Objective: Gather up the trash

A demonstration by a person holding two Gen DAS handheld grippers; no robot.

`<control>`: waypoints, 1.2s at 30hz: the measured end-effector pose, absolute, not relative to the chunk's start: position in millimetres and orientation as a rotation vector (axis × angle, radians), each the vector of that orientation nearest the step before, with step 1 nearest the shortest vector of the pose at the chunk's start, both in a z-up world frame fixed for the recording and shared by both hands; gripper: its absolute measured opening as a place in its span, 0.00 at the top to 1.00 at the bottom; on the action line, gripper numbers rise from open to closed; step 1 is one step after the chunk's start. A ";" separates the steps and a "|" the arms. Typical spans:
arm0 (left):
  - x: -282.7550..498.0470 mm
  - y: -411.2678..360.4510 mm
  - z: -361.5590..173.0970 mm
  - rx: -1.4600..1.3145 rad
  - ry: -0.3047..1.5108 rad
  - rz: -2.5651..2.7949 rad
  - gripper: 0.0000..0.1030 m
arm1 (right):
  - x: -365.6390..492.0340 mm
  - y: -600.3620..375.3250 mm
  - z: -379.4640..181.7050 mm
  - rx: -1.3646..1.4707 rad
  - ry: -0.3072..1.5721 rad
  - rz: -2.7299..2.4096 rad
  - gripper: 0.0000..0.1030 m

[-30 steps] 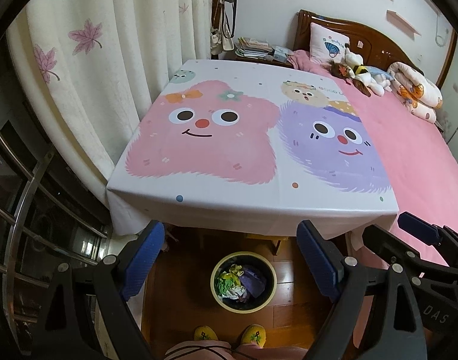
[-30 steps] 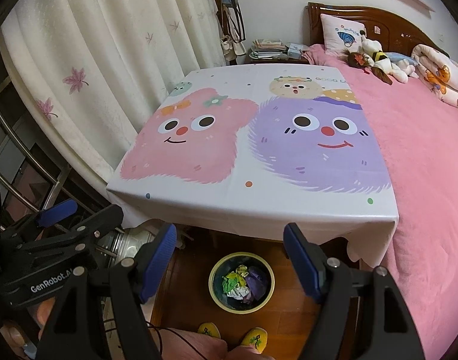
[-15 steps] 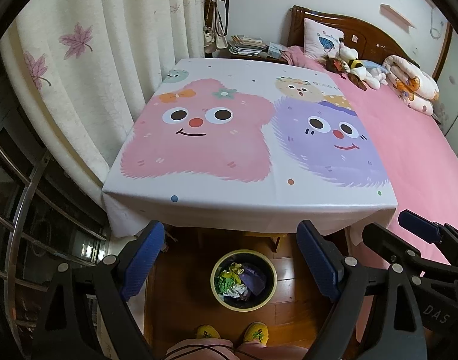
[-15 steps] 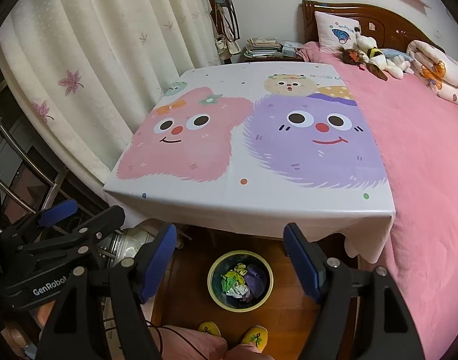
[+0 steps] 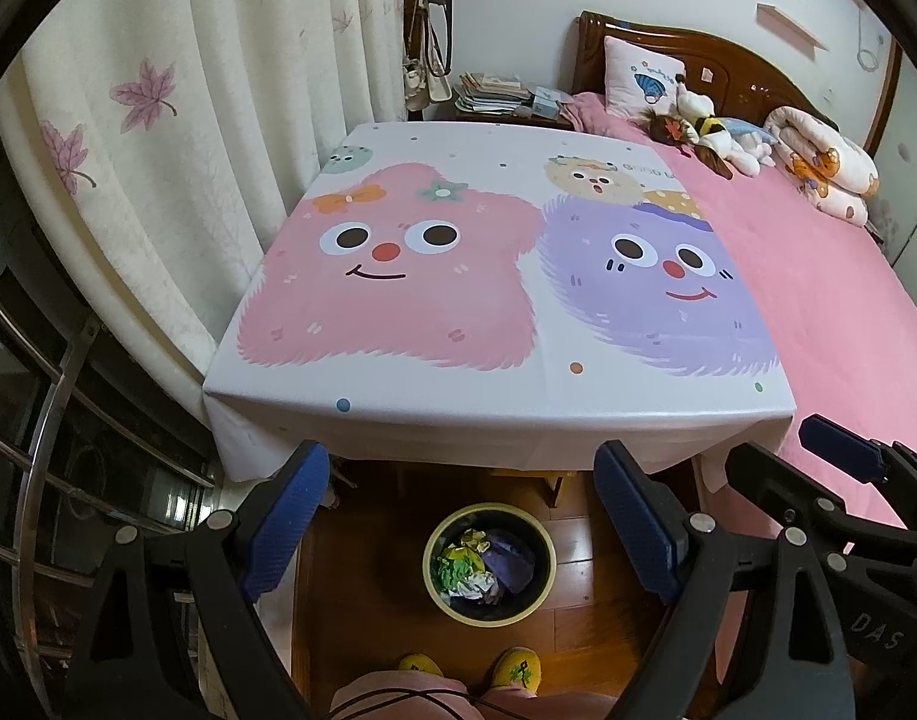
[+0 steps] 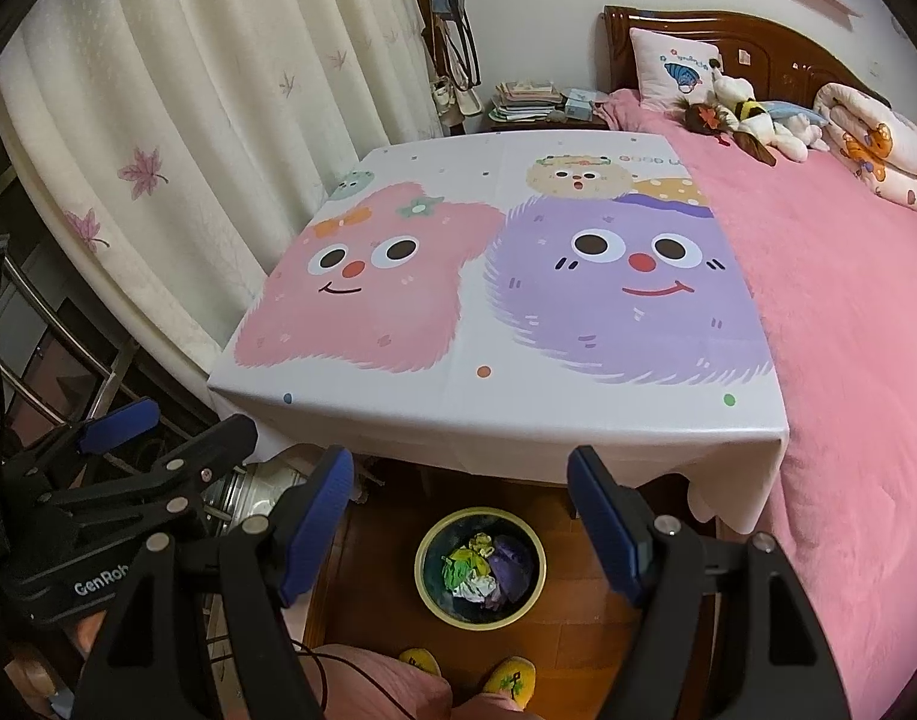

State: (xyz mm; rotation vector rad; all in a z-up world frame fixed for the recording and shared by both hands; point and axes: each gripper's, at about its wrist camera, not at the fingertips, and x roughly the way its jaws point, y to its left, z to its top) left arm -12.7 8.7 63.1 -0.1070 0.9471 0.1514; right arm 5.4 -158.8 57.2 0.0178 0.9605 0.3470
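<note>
While I look along my left claw (image 5: 461,516), its 2 blue pads stand wide apart with nothing between them. Below, on the wood floor (image 5: 578,576), sits the bin (image 5: 434,585), already holding crumpled trash (image 5: 479,561) in green, white and purple. Beyond it the table (image 5: 458,414) is covered by a cartoon cloth, and I see no loose scrap on it. My slippers (image 5: 521,666) stand just beside the bin's near rim, so a careless step could, I judge, tip it and spill what is collected.

From my right claw (image 6: 461,519), the pads are likewise spread wide and hold nothing. The bin (image 6: 425,591) again lies below and between them, near the table's (image 6: 458,420) hanging edge. My left claw (image 6: 158,420) shows at the left, close to the rail (image 6: 98,378); swinging it out could knock that. A cable (image 6: 314,669) trails at my knees and could snag. If trash remains, it is hidden from both views, perhaps under the cloth.
</note>
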 end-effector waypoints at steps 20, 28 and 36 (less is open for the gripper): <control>-7.1 8.2 62.8 -0.091 0.945 0.137 0.14 | 10.7 -166.7 60.6 0.022 0.959 0.349 0.28; -6.8 7.3 59.8 -0.093 0.957 0.146 0.14 | 11.2 -167.6 60.5 0.021 0.961 0.353 0.28; -7.0 7.4 57.1 -0.093 0.963 0.147 0.14 | 13.7 -168.0 59.6 0.024 0.967 0.354 0.28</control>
